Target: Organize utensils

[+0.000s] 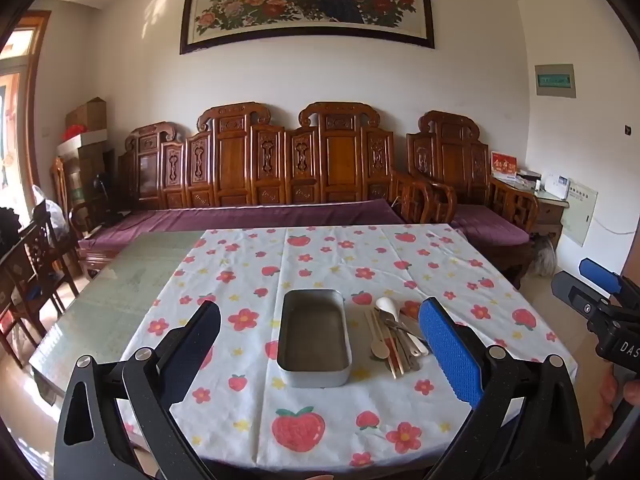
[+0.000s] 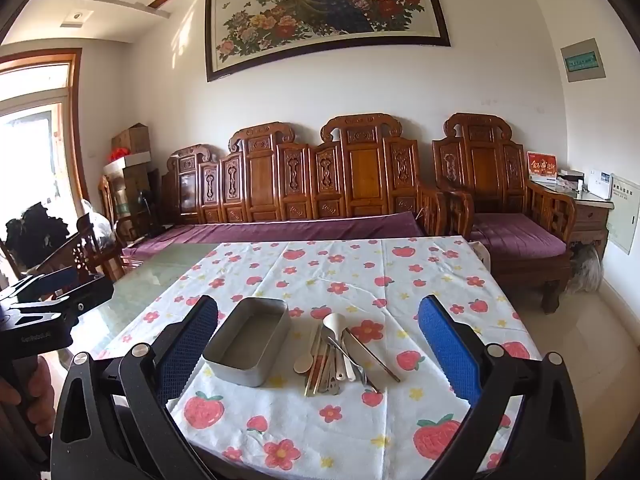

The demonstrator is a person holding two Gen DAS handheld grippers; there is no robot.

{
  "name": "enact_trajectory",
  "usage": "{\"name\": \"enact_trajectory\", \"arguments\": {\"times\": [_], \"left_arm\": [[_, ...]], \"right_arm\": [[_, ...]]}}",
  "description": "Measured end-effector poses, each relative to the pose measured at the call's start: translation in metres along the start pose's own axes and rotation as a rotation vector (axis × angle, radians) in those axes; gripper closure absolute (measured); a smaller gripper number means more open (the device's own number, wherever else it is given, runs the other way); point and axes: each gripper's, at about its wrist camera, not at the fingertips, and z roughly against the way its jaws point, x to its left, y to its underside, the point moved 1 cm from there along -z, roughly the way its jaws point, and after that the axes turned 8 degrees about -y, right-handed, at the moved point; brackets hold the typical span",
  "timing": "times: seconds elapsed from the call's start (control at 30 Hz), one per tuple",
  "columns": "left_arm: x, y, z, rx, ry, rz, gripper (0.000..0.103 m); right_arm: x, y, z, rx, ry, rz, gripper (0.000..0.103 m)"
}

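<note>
— Where are the utensils [image 2: 344, 356]?

— Heaped on the worktop [image 2: 360, 268], just right of the empty tin [image 2: 248, 346]. Both my jaws are spread, holding nothing.

— How do you start?

— I'd pinch one top piece by its handle, right gripper [image 2: 318, 344], tin undisturbed.

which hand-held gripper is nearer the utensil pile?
Right, probably. The utensil pile sits centred between the right hand-held gripper fingers, while the left hand-held gripper frames the metal tin, with the pile toward its right finger.

Utensil pile [image 1: 396, 336] partly behind tongs' finger [image 1: 450, 354]
</note>
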Motion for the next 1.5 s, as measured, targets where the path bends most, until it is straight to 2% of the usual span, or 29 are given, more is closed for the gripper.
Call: {"name": "enact_trajectory", "arguments": {"times": [1.5], "left_arm": [[-0.004, -0.008, 0.009, -0.02, 0.003, -0.011, 0.006]], "right_arm": [[0.007, -0.003, 0.002, 0.002, -0.009, 0.003, 0.003]]}}
